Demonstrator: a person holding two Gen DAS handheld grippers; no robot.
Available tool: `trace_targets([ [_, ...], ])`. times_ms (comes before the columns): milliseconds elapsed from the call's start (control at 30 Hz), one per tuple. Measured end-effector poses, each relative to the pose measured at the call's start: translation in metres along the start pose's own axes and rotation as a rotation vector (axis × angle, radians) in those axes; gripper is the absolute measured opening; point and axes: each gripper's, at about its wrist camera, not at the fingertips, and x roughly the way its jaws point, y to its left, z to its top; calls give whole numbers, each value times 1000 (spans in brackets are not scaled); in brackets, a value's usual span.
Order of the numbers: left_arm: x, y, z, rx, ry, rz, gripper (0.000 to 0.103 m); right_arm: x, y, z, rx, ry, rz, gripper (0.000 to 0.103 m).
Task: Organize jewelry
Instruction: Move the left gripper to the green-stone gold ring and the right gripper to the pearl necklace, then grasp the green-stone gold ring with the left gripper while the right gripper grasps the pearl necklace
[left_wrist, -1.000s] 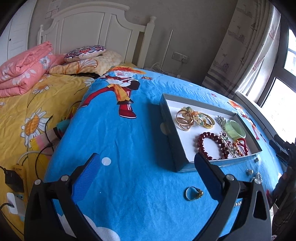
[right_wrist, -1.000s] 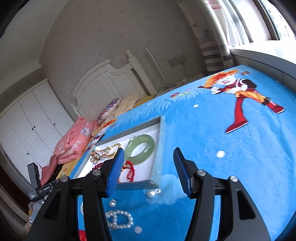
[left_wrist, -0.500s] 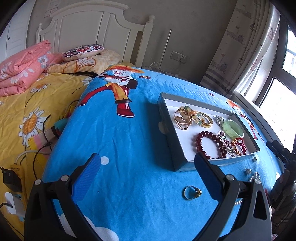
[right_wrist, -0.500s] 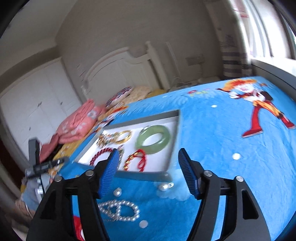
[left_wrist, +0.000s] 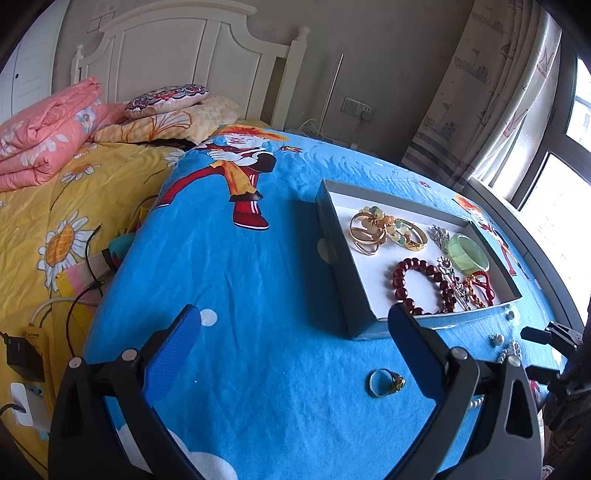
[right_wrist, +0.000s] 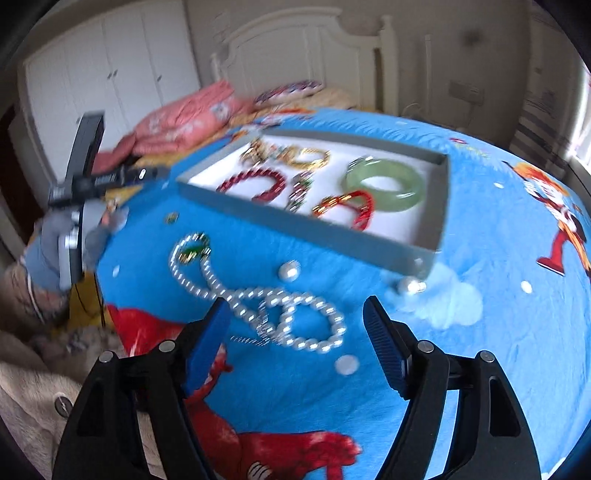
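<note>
A grey tray (left_wrist: 334, 236) (right_wrist: 306, 221) on the blue bedspread holds gold bangles (left_wrist: 369, 229), a dark red bead bracelet (left_wrist: 421, 284), a green jade bangle (left_wrist: 467, 253) (right_wrist: 384, 182) and a red cord bracelet (right_wrist: 347, 206). A gold ring (left_wrist: 384, 382) lies on the spread in front of the tray, just left of my left gripper's right finger. My left gripper (left_wrist: 293, 354) is open and empty. A pearl necklace (right_wrist: 258, 295) lies loose before the tray, with two loose pearl pieces (right_wrist: 290, 271) nearby. My right gripper (right_wrist: 295, 343) is open and empty, just above the necklace.
Pink folded quilt (left_wrist: 44, 136) and pillows (left_wrist: 166, 99) lie by the white headboard. Cables and a charger (left_wrist: 22, 350) lie at the left bed edge. A window and curtain (left_wrist: 498, 92) stand at the right. The left gripper shows in the right wrist view (right_wrist: 81, 177).
My right gripper swung left and down, so the pearl necklace now lies between its fingers. My left gripper barely moved.
</note>
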Motion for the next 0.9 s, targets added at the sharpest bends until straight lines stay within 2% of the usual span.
trace_targets([
  [67,1,0,0,1,2,-1,100,3,2,-1,-5,14,-5,73],
  [200,1,1,-1,2,3,-4,100,5,-16,3,103,18,-15,72],
  [300,1,1,-2,2,2,-5,100,7,-18,6,139,13,-34,67],
  [433,0,1,-2,2,5,-6,100,12,-1,10,96,21,-49,66],
  [500,1,0,-2,1,5,-5,100,19,11,10,35,49,-108,64],
  [567,1,0,-2,2,6,-5,100,19,14,10,24,42,-121,62],
  [733,1,-3,-1,12,6,-11,100,14,-2,3,62,45,-122,45],
  [800,1,-3,-1,16,5,-13,100,12,3,-1,10,50,-171,40],
  [900,1,-4,-1,17,8,-14,100,10,5,-5,-9,33,-168,39],
])
